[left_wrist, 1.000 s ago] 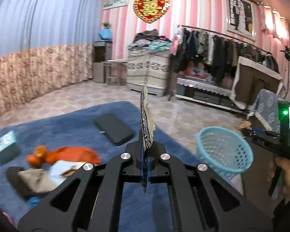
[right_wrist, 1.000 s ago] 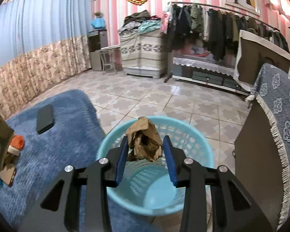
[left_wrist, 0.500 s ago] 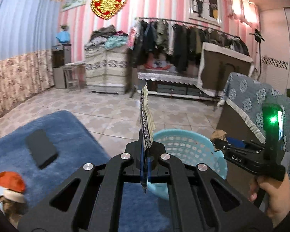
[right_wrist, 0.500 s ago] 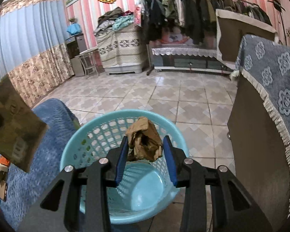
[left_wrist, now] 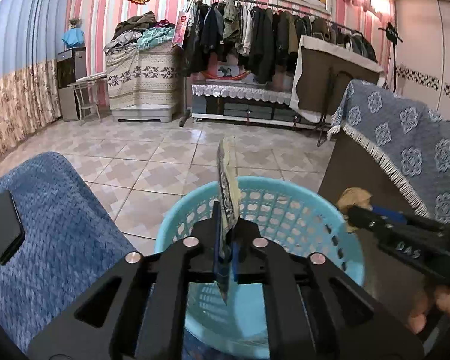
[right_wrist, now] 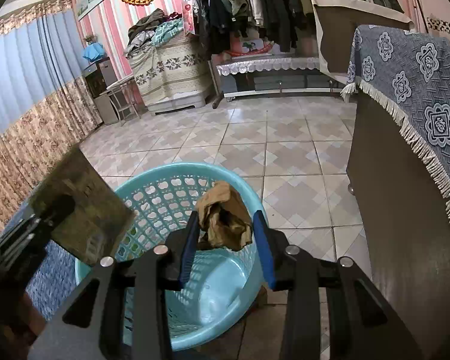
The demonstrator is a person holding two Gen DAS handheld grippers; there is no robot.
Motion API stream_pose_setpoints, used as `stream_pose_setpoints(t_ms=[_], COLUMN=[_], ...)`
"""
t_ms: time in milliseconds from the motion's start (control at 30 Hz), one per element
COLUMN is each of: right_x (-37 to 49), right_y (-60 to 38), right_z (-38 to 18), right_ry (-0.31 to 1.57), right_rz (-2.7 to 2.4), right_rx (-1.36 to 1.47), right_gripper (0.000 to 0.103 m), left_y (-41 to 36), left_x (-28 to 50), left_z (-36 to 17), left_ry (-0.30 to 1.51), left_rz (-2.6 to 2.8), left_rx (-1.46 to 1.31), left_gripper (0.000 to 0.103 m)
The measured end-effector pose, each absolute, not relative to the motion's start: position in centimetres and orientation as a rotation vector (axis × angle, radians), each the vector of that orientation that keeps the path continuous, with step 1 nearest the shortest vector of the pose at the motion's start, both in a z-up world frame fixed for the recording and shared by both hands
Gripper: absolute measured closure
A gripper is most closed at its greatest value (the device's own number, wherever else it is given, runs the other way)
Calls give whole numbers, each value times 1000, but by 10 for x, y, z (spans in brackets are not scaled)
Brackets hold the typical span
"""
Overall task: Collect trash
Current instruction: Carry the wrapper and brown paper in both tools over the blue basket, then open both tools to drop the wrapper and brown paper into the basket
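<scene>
A light blue plastic basket (left_wrist: pixel 285 186) stands on the tiled floor beside the rug. Over its near rim hangs my left gripper (left_wrist: pixel 227 223). Its jaws are opening, and a flat patterned wrapper (left_wrist: pixel 226 180) still stands upright between the slightly parted pads. In the right wrist view the same wrapper (right_wrist: pixel 81 204) shows at the left over the basket (right_wrist: pixel 171 171). My right gripper (right_wrist: pixel 226 219) is shut on a crumpled brown paper (right_wrist: pixel 222 216) above the basket's middle. The basket's floor looks bare. From the left wrist view, that gripper (left_wrist: pixel 352 210) and the paper (left_wrist: pixel 354 195) reach in from the right.
A blue rug (left_wrist: pixel 60 225) with a flat black object (left_wrist: pixel 4 231) lies to the left. A dark cabinet draped in a blue patterned cloth (left_wrist: pixel 405 156) stands close on the right. Tiled floor stretches beyond the basket to a clothes rack (left_wrist: pixel 270 24).
The left gripper swung right from over the rug to above the basket, and its pads have parted a little around the wrapper. The right gripper rolled and sank slightly, still holding the paper.
</scene>
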State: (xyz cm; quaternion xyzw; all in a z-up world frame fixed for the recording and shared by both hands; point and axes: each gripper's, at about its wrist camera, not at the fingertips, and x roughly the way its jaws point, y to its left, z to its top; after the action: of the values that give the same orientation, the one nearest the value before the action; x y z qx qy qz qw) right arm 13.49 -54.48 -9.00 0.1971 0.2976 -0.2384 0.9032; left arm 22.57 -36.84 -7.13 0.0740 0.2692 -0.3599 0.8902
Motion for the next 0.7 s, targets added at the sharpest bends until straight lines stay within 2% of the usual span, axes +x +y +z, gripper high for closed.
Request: stream_pose_setpoints(t_ms=[33,67,100,133,167,367,700], right_x=[135,136,137,138,139,146,167], right_y=[-541,-540,-539,-537,-536,-529,-505], right_z=[-89,-90,-91,-91,-92,-93,-94], right_ry=[619,623,626,630,634,648,659], right_rz=[-491,-489,-487,-484,-480,-469,-424], right_rx=[407,406,403,398,393,381,343], right_gripper=[66,66,66,66,66,66,64], left_y=[-370,-366,-365,-361,-357,-323,-271], left_x=[228,228,229,229,229,236,245], left_z=[-73,-71,-70,-67,-64,-48,-38], left_ry=[568,569,565,557,548,506,512], left_rz=[-746,-739,-723,-699,-681,-567,-462], left_rx=[163,163,162,154,145,145,116], left_gripper=[84,66,54,36,29,9,5])
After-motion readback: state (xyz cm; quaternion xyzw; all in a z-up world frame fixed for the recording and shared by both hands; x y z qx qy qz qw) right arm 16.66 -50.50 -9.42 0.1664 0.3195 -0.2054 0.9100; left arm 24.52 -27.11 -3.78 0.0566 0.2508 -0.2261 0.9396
